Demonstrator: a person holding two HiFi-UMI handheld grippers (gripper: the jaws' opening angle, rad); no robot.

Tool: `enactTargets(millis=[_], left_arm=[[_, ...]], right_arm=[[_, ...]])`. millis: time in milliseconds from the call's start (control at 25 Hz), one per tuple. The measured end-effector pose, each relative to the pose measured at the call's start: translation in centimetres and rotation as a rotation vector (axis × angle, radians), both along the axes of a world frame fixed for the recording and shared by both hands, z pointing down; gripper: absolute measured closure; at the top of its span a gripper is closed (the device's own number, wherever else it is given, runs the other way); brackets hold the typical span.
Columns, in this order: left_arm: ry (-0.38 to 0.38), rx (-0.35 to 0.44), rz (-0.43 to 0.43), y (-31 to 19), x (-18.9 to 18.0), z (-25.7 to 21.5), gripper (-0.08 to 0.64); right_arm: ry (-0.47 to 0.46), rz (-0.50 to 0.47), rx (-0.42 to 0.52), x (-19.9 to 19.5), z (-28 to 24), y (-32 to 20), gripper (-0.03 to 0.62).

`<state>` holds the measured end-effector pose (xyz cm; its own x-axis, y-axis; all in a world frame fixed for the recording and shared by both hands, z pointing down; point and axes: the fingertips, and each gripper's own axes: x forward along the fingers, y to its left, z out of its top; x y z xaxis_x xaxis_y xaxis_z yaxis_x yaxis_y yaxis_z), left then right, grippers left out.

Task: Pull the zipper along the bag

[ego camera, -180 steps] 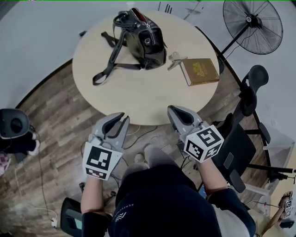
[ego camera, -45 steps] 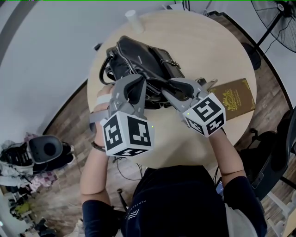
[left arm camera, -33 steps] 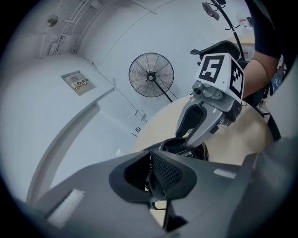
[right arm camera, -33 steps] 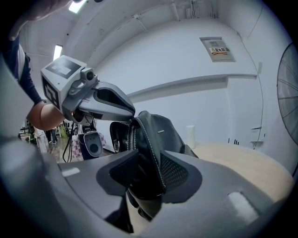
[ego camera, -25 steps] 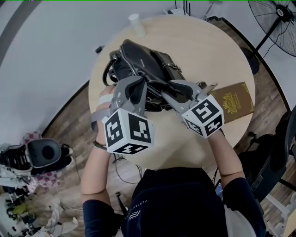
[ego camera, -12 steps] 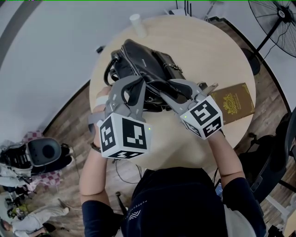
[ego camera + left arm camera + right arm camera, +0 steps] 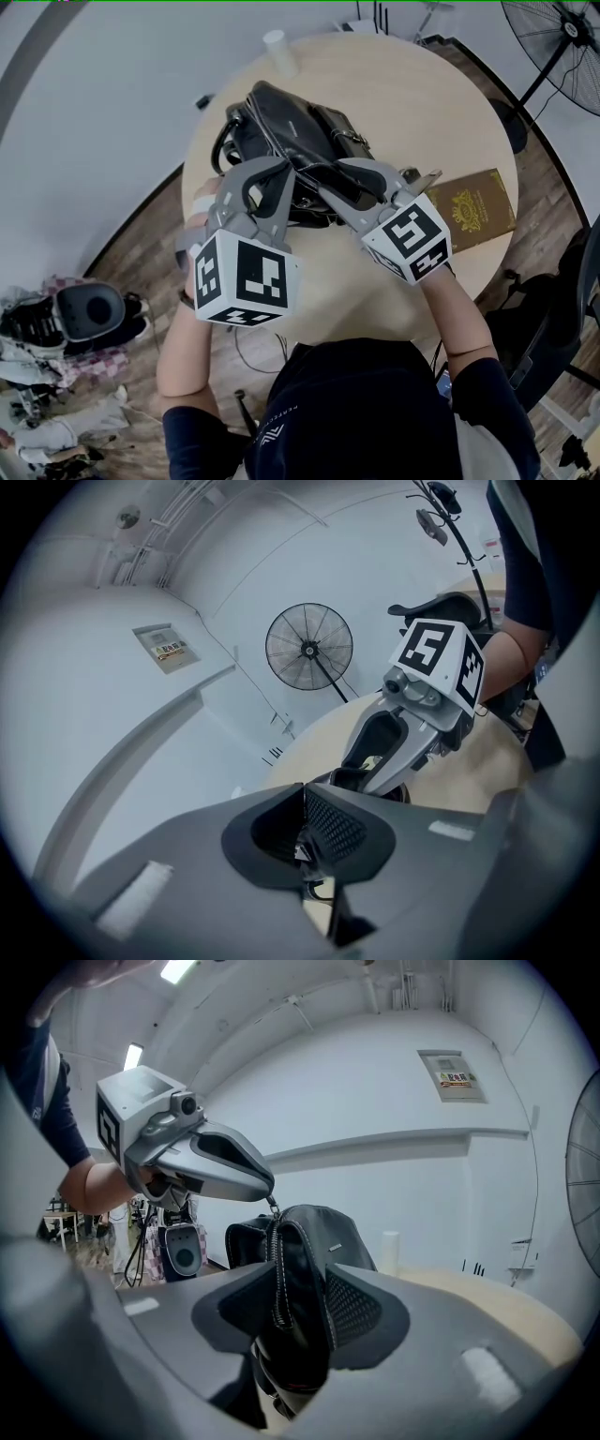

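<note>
A black leather bag (image 7: 300, 122) stands on the round wooden table (image 7: 403, 84). My left gripper (image 7: 283, 170) is at the near end of the bag's top and is shut on the small metal zipper pull (image 7: 273, 1206). Its jaws have just been closing on that pull (image 7: 302, 853), which shows between the pads. My right gripper (image 7: 325, 184) is right beside it, shut on the bag's edge (image 7: 298, 1269) next to the zipper teeth. Its jaws have just been opening slightly with the leather still filling the gap.
A brown book (image 7: 478, 206) lies on the table to the right of the bag. A white cup (image 7: 278, 47) stands at the far edge. A standing fan (image 7: 553, 37) and an office chair (image 7: 562, 309) are on the right, off the table.
Since the earliest frame both grippers have come from below the table's near edge up to the bag. Over the last second the left gripper's cube tipped slightly left; the bag stayed put.
</note>
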<state>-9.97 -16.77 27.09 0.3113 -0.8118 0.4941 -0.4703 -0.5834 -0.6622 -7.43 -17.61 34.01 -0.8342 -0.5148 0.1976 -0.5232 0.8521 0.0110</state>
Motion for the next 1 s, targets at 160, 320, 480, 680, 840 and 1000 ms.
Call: enactTargets(millis=[160, 320, 480, 680, 840, 1000], left_arm=[[0.014, -0.014, 0.017, 0.2, 0.1, -0.1, 0.532], [0.031, -0.029, 0.034, 0.5, 0.3, -0.5, 0.532], [0.048, -0.049, 0.045, 0.6, 0.3, -0.6, 0.532], [0.061, -0.060, 0.056, 0.5, 0.6, -0.4, 0.532], [0.076, -0.068, 0.061, 0.6, 0.6, -0.4, 0.532], [0.080, -0.076, 0.069, 0.9, 0.5, -0.5, 0.532]], right_arm=[[-0.005, 0.000, 0.019, -0.2, -0.7, 0.3, 0.422], [-0.022, 0.007, 0.038, -0.5, -1.6, 0.3, 0.403], [-0.008, 0.004, 0.065, -1.5, -2.2, 0.5, 0.383], [0.022, 0.011, 0.101, -2.4, -2.1, 0.5, 0.337], [0.045, 0.016, 0.122, -2.7, -1.8, 0.6, 0.341], [0.071, 0.041, 0.138, -2.6, -1.8, 0.5, 0.419]])
